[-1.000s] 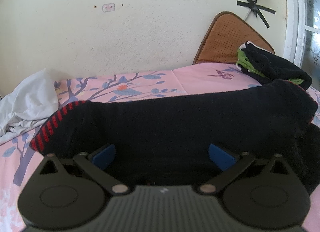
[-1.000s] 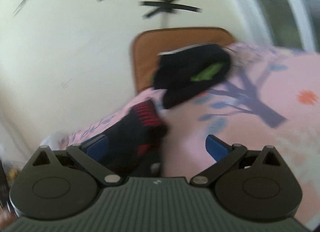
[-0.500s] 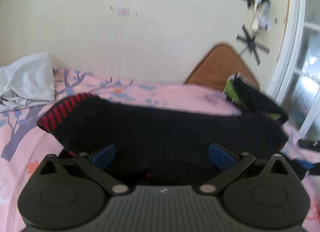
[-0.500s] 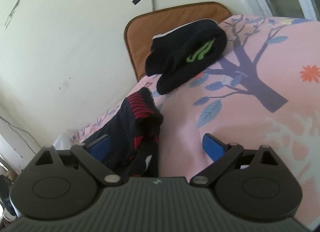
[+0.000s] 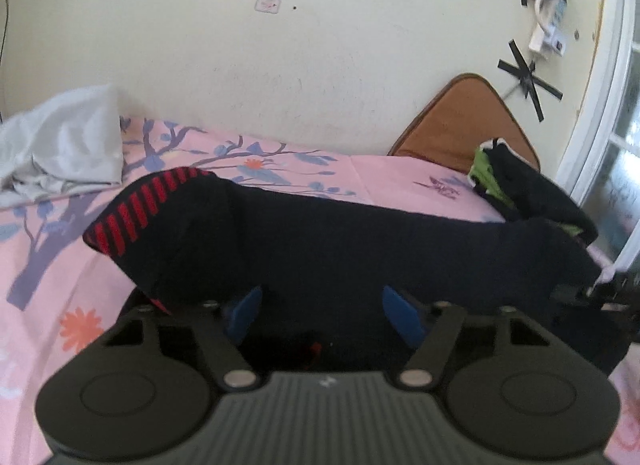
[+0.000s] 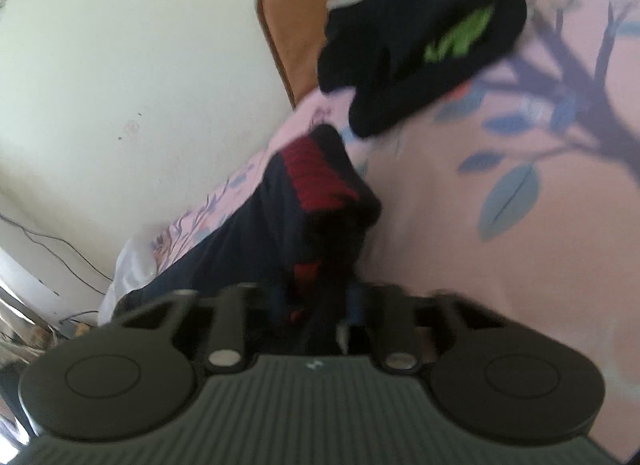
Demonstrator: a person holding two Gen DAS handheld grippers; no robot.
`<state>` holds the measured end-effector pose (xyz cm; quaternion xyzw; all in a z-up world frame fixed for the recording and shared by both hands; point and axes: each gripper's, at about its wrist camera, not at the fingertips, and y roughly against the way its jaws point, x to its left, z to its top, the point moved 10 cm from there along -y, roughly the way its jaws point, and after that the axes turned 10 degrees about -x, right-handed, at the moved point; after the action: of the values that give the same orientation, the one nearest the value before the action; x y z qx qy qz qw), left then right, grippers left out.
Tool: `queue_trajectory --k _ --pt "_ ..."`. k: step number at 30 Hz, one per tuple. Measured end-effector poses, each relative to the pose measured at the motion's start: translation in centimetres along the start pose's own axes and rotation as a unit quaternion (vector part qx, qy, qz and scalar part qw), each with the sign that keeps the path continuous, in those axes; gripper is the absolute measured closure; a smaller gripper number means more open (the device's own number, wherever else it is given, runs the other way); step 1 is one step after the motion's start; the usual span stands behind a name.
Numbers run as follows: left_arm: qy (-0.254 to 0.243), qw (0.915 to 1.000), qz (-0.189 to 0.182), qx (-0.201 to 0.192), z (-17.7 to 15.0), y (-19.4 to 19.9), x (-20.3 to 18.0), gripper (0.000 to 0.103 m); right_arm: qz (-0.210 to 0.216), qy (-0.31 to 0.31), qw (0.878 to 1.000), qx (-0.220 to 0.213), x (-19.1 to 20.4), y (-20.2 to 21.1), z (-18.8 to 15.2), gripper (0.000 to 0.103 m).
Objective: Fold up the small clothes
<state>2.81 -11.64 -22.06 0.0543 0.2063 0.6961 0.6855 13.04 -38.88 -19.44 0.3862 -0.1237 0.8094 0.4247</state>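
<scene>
A black sock with a red-striped end point(image 5: 320, 249) lies stretched across the pink floral bed sheet point(image 5: 60, 289). My left gripper point(image 5: 322, 315) is open, its blue pads either side of the sock's near edge. In the right wrist view the same sock point(image 6: 316, 201) runs up from my right gripper point(image 6: 318, 307), whose blue pads are closed on its black fabric. The right gripper also shows at the left wrist view's right edge point(image 5: 612, 293), at the sock's far end.
A folded black and green sock bundle point(image 5: 524, 185) point(image 6: 420, 53) rests by a brown cushion point(image 5: 460, 121) against the cream wall. A white cloth point(image 5: 60, 153) is heaped at the bed's left. A window frame point(image 5: 608, 105) stands on the right.
My right gripper has gone from open to shut on the sock's end. The left gripper stayed open and the sock's right end has lifted slightly.
</scene>
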Motion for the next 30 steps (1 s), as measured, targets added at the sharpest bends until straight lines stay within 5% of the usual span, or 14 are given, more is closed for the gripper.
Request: queue_trajectory --k 4,8,12,17,23,26,30 --pt "0.012 0.9999 -0.004 -0.005 0.2 0.1 0.5 0.051 0.059 -0.010 0.998 -0.003 4.2 1.5 1.2 0.083" --pt "0.025 0.9991 -0.030 -0.013 0.4 0.8 0.4 0.058 0.105 0.087 0.991 -0.005 12.4 2.6 1.1 0.083" --pt "0.118 0.9895 -0.077 -0.036 1.4 3.3 2.6 0.058 0.137 0.192 0.971 0.028 20.2 1.3 -1.8 0.083" --pt "0.142 0.9834 -0.021 -0.111 3.1 8.8 9.2 0.052 0.136 0.286 0.944 0.087 25.8 -3.8 -7.3 0.083" --pt "0.184 0.9738 0.012 -0.133 3.5 11.4 13.9 0.036 0.112 0.354 0.909 0.189 26.5 -10.6 -16.3 0.071" --pt "0.190 0.9731 0.001 -0.131 3.8 11.3 14.0 0.027 0.147 0.353 0.900 0.210 27.3 -9.3 -17.0 0.042" --pt "0.189 0.9736 -0.028 -0.125 4.4 9.8 12.4 0.015 0.212 0.300 0.904 0.216 27.5 -5.4 -14.6 0.043"
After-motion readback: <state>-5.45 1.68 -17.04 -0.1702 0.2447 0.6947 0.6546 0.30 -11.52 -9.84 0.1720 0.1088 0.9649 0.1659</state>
